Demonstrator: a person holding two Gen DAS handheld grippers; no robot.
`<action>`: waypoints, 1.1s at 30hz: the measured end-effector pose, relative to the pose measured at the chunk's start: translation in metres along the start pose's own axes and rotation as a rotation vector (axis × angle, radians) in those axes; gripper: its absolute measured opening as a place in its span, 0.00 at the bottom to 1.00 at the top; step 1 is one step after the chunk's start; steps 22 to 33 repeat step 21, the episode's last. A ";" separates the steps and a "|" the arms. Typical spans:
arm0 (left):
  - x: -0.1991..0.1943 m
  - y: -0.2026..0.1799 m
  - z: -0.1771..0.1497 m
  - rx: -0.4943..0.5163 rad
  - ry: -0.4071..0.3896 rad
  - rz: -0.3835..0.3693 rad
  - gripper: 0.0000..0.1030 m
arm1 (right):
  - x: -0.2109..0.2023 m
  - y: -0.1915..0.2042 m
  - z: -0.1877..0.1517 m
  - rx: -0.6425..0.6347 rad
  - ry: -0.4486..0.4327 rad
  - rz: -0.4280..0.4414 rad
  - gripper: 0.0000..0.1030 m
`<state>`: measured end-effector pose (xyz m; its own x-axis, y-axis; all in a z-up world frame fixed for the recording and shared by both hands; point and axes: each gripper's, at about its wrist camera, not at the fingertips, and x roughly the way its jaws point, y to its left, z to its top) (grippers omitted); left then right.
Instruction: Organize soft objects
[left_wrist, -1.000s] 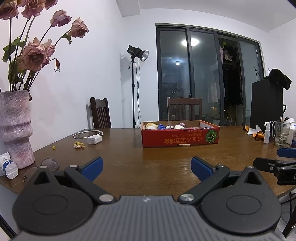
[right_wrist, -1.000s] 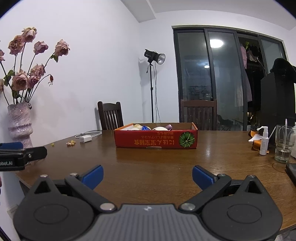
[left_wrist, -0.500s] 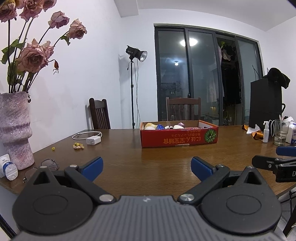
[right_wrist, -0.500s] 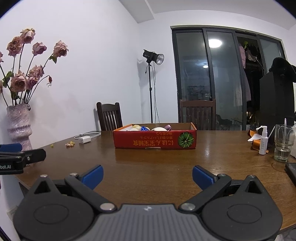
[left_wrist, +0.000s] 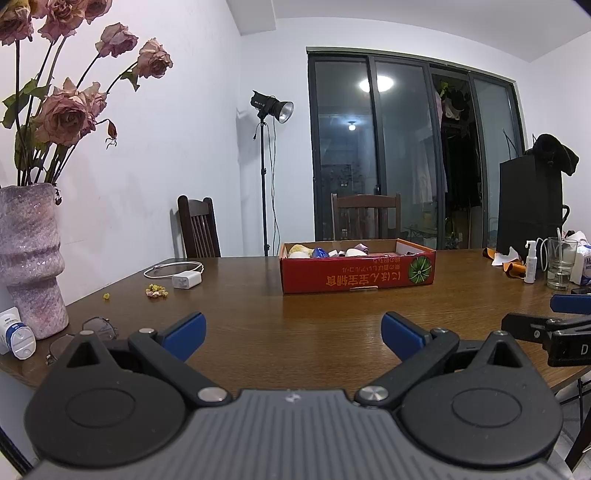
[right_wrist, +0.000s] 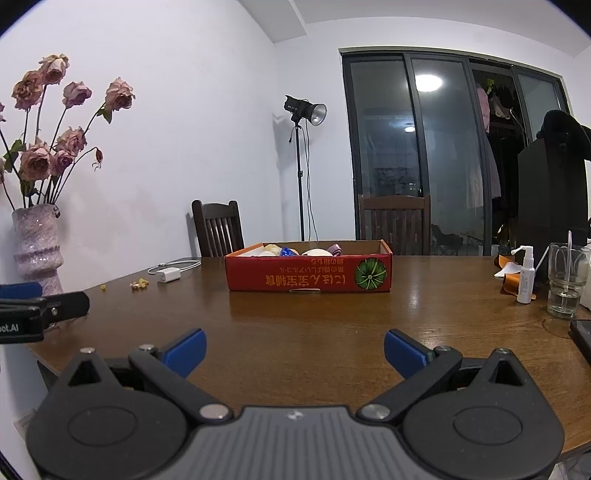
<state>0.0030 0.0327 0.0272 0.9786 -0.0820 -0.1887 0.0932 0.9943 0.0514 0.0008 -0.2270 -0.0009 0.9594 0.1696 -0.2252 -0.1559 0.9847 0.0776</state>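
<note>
Both hand-held grippers, left (left_wrist: 291, 332) and right (right_wrist: 293, 349), gape empty; rectangular cardboard box (right_wrist: 308, 275) ahead.

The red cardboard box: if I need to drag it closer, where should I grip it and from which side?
Probably pinch the near long wall of the red cardboard box at its top rim, coming from above. It stands upright, open-topped, facing both open grippers, left gripper and right gripper.

Soft objects (left_wrist: 325, 252) inside red box (left_wrist: 356, 275)
</note>
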 end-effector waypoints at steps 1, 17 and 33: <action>0.000 0.000 0.000 0.000 -0.002 -0.001 1.00 | 0.000 0.000 0.000 0.000 -0.002 0.000 1.00; -0.003 0.000 0.001 0.009 -0.022 -0.017 1.00 | -0.002 0.000 0.000 -0.008 -0.014 0.004 1.00; -0.005 0.000 0.001 0.009 -0.033 -0.014 1.00 | -0.003 -0.001 0.000 -0.009 -0.024 0.000 1.00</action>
